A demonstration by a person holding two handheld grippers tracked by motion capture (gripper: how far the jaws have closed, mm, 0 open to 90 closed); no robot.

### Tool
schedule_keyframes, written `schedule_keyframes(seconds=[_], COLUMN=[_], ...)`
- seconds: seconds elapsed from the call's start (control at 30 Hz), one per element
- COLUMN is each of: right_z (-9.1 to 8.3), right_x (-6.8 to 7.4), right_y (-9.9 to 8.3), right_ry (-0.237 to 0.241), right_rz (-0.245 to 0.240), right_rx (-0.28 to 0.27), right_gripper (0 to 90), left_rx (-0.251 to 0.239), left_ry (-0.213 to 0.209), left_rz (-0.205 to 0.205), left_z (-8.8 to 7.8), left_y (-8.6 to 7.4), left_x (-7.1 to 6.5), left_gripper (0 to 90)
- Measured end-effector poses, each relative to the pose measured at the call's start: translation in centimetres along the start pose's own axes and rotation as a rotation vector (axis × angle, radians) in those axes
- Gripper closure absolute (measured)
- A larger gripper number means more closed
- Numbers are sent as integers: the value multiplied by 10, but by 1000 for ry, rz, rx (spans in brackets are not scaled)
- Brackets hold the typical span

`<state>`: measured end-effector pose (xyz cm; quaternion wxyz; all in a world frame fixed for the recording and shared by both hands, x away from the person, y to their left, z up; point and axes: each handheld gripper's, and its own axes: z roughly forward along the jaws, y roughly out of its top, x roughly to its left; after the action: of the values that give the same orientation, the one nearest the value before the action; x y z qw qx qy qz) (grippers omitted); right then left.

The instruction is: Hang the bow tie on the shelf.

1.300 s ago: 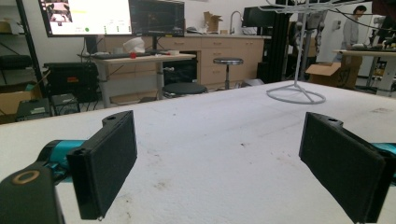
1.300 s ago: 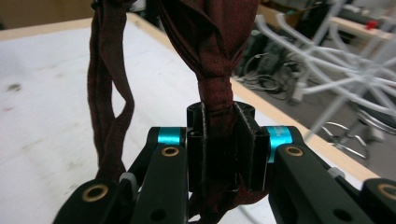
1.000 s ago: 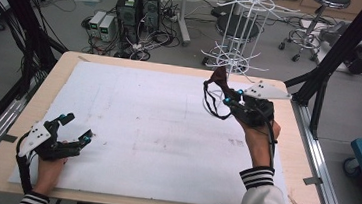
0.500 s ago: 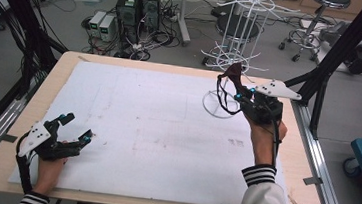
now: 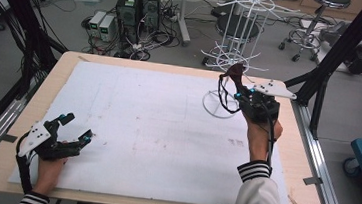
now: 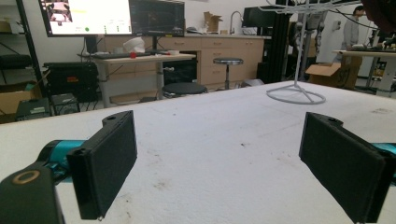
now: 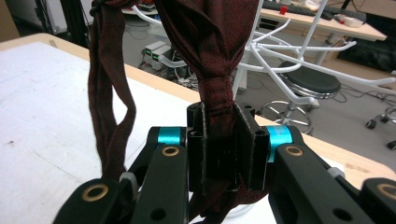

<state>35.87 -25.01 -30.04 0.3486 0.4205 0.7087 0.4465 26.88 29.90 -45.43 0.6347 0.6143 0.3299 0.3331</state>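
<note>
Right gripper (image 7: 219, 149) clamps dark red cloth (image 7: 210, 42) beside wire rack (image 5: 234, 52); left gripper (image 5: 68, 129) rests released on table (image 5: 166, 126).

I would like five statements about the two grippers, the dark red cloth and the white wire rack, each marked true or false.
1. The right gripper is shut on the dark red cloth. True.
2. The left gripper holds a part of the cloth. False: its jaws stand wide open with nothing between them, low over the white table cover.
3. The white wire rack stands at the far right part of the table. True.
4. The cloth lies flat on the table. False: it is lifted up beside the rack, with a strap loop hanging down.
5. The rack has a square base. False: its base is a round ring.
</note>
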Motion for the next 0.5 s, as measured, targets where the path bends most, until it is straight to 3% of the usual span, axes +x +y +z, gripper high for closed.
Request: schedule_keyframes(seconds=[0.5], right_z=[16], right_x=[-3], right_y=[-9], right_ry=[-32], right_rz=[30], right_rx=[37], right_gripper=[763], left_rx=[-1], left_ry=[0], left_rz=[2], left_z=[0], left_y=[0], left_x=[0], left_gripper=[117])
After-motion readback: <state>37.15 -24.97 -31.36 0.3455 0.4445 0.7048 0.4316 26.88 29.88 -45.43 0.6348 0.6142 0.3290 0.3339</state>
